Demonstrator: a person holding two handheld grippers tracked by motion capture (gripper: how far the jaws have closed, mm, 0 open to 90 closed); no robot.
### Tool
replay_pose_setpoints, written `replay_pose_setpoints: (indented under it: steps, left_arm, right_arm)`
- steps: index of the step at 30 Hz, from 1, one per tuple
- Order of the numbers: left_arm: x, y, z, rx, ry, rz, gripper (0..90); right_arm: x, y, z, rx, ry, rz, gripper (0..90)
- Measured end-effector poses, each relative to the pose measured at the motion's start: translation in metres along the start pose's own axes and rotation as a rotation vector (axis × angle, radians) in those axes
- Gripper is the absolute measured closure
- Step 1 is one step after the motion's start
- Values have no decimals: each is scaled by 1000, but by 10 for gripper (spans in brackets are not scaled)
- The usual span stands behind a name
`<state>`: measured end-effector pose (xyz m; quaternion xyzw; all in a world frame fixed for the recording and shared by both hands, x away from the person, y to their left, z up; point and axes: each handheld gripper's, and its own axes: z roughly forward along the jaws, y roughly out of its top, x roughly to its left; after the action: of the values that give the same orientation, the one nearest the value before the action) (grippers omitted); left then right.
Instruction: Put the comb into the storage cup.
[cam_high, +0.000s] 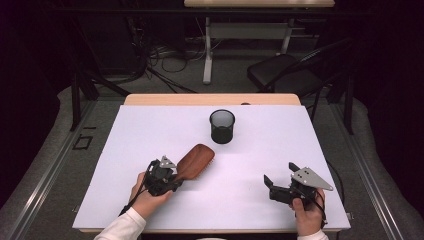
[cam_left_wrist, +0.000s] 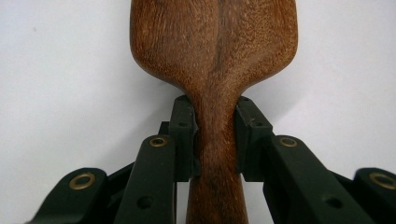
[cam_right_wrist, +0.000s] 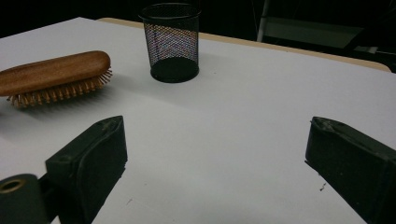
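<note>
Hairbrush (cam_high: 196, 159) lies bristles down on the white desk (cam_high: 150, 125), left of centre, its wooden back up and the black mesh cup (cam_high: 222, 126) standing well apart beyond it. It looks stiff and fairly light, with a smooth back that could slip (the narrow handle is the sensible place to take it). The left gripper (cam_left_wrist: 215, 135) has its jaws clenched on that handle neck. The right gripper (cam_right_wrist: 215, 154) rests near the desk's right front, jaws spread and holding nothing.

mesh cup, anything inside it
Through the black mesh cup's wall, only its dark base shows in the right gripper view, with no object visible inside. The high view looks into a dark interior; small items could be hidden.
</note>
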<state>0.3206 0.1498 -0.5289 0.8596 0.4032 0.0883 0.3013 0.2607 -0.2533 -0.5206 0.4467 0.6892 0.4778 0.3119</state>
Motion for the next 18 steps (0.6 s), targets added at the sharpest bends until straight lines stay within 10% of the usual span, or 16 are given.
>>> replay_pose_setpoints:
  steps: [18]
  left_arm:
    - [-5,26,-23,-111,10,11,721]
  right_arm:
    - [1,-1,2,6,-2,2,51]
